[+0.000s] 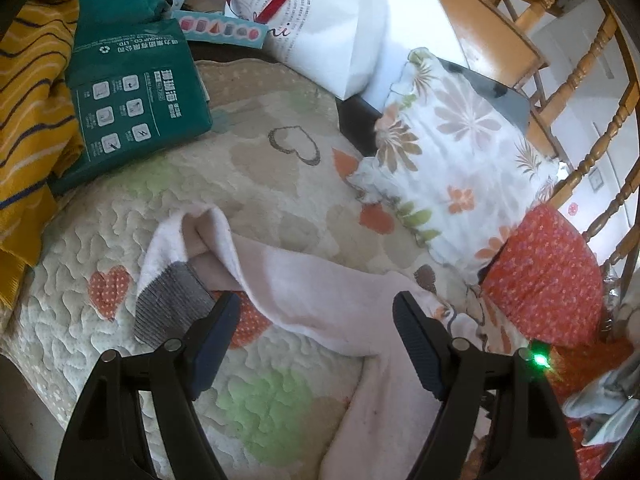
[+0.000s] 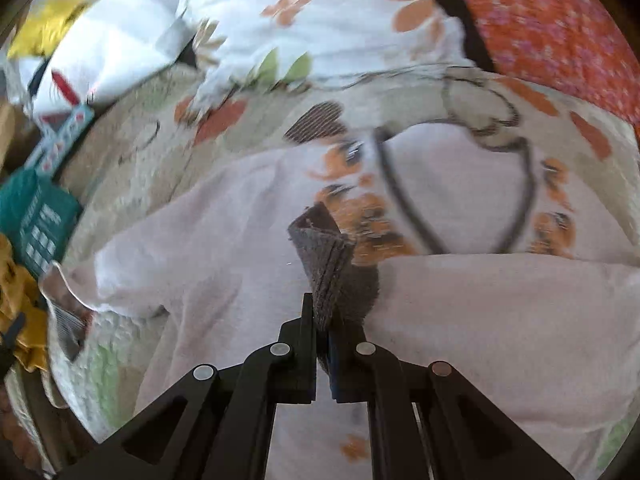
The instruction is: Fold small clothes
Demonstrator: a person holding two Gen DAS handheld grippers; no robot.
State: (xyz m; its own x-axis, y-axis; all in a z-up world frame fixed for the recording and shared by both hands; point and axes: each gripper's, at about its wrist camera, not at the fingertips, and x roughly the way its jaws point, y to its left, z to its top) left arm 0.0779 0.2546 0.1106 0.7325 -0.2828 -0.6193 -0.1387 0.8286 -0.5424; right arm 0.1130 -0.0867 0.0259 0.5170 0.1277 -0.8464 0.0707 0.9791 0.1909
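A small pale pink garment lies on a quilted heart-print cover. One sleeve with a grey ribbed cuff is folded over near my left gripper, which is open and empty just above the cloth. In the right wrist view the pink garment fills the middle. My right gripper is shut on the other grey cuff and holds it raised off the body of the garment. The garment's front carries an orange and dark print.
A green packet and a yellow striped knit lie at the left. A floral pillow, an orange dotted cushion and a white bag lie at the back and right. A wooden chair stands beyond.
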